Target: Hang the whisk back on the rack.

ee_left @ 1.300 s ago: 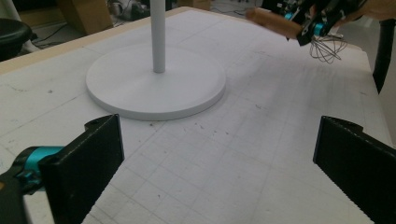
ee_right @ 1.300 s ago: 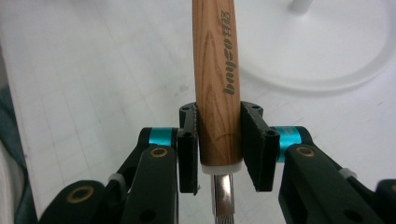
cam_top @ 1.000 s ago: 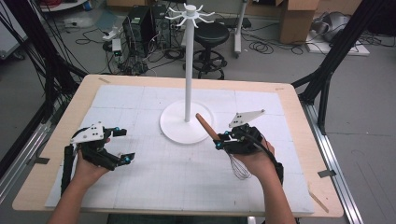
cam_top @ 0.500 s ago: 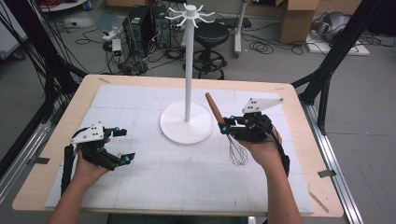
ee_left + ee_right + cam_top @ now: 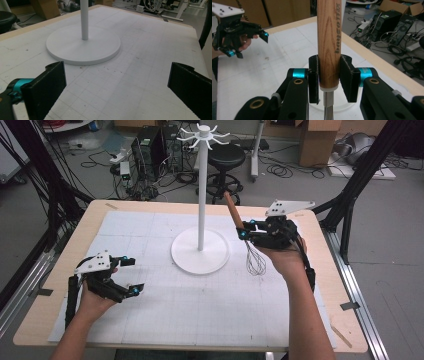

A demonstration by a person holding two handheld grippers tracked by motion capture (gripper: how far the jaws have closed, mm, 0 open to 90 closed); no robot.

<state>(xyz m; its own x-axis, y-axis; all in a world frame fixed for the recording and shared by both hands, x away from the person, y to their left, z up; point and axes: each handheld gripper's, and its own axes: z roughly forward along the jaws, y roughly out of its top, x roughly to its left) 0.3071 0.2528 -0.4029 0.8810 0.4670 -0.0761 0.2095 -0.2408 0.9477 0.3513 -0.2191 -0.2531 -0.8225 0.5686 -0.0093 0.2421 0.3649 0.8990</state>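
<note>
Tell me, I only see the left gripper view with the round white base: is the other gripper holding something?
Observer: Yes, the right gripper is shut on a wire whisk with a wooden handle.
Operator: Which way is it pointing?
Observer: Handle up, with the wire loops hanging down above the white mat.
Operator: What's on top of the pole?
Observer: The tall white stand ends in a ring of small hooks.

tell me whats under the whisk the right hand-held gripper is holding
The whisk hangs in the right hand-held gripper, wires down, above the white gridded mat, beside the stand's round base. The person's hand hides the mat farther right.
</note>
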